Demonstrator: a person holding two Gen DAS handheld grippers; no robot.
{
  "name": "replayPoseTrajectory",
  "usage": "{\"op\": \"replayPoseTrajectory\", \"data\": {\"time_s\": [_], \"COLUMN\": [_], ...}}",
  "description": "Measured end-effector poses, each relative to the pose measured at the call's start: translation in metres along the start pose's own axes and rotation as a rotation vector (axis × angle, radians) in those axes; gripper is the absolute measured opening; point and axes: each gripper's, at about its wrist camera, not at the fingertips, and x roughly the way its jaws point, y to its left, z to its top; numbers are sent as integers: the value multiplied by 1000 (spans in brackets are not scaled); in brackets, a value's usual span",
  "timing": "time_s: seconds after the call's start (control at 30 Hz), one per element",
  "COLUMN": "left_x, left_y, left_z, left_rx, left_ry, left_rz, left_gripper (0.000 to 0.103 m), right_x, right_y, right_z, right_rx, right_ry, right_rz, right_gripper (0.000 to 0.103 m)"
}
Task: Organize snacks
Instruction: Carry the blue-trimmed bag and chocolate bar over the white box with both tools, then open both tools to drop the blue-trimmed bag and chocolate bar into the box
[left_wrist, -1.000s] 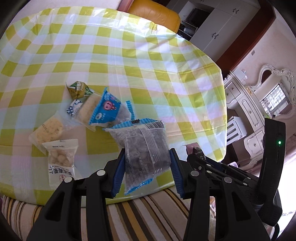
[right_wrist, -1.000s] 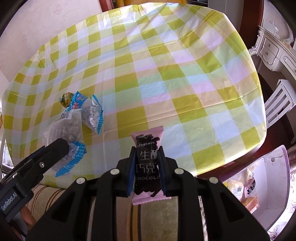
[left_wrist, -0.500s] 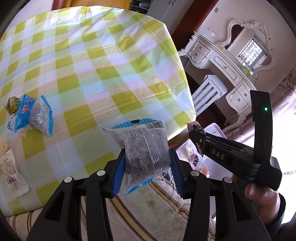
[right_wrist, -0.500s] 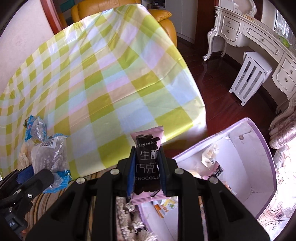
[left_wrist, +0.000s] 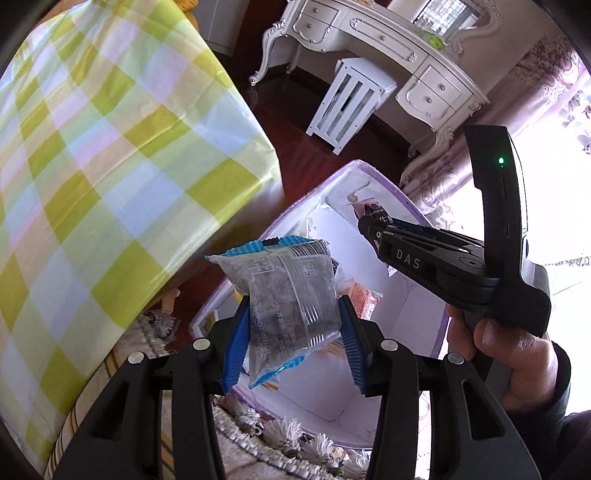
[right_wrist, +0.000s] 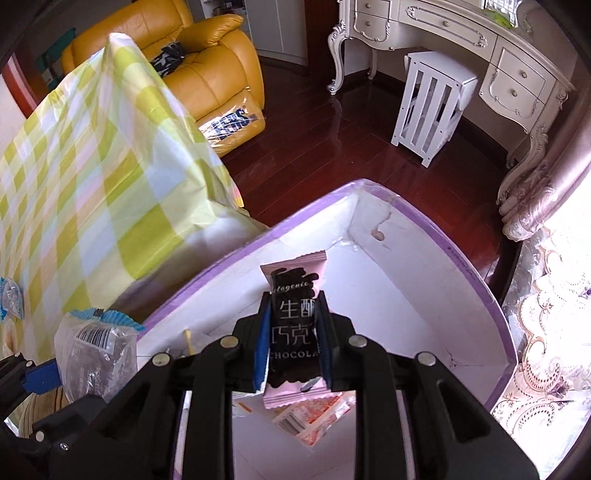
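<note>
Purple-rimmed box (right_wrist: 476, 280) now under both grippers; a second ago both hung over the checked tablecloth (left_wrist: 92, 177). Left gripper (left_wrist: 293, 332) clamps the clear blue-edged packet (left_wrist: 288, 295); right gripper (right_wrist: 291, 332) pinches the pink chocolate bar (right_wrist: 293, 295). Drop-off looks imminent.

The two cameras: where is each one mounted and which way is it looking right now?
Left wrist: sits on the left gripper, looking steeply down along its fingers at the clear snack bag it grips, over the box; the right gripper and the hand holding it show.
Right wrist: sits on the right gripper, looking down at its chocolate bar over the box; the left gripper shows at lower left.
Shared: box, tablecloth, white stool, both snacks.
</note>
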Motion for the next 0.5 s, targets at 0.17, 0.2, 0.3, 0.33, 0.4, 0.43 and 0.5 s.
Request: {"op": "replayPoseTrajectory", "data": {"time_s": [0.17, 0.2, 0.3, 0.33, 0.4, 0.43, 0.5], "left_x": [37, 46, 74, 84, 104, 113, 128], "left_y": [-24, -29, -39, -41, -43, -44, -44], "left_z": [19, 23, 34, 37, 43, 46, 47], "left_rx": [52, 64, 74, 67, 53, 49, 36], "left_ry": [77, 89, 140, 159, 190, 202, 229], "left_rz": [-5, -2, -5, -6, -6, -6, -29], "left_gripper": [45, 45, 45, 45, 45, 45, 45], "right_x": [20, 24, 36, 40, 50, 54, 61], "right_y": [-35, -41, -55, -59, -67, -70, -77], "right_z": [-2, -2, -6, -7, -11, -13, -17], "right_rx": [60, 70, 89, 93, 104, 111, 125], "right_ry": [26, 31, 50, 58, 75, 85, 104], "right_rz": [-33, -38, -57, -63, -77, -85, -89], "right_gripper": [23, 23, 23, 23, 23, 23, 23]}}
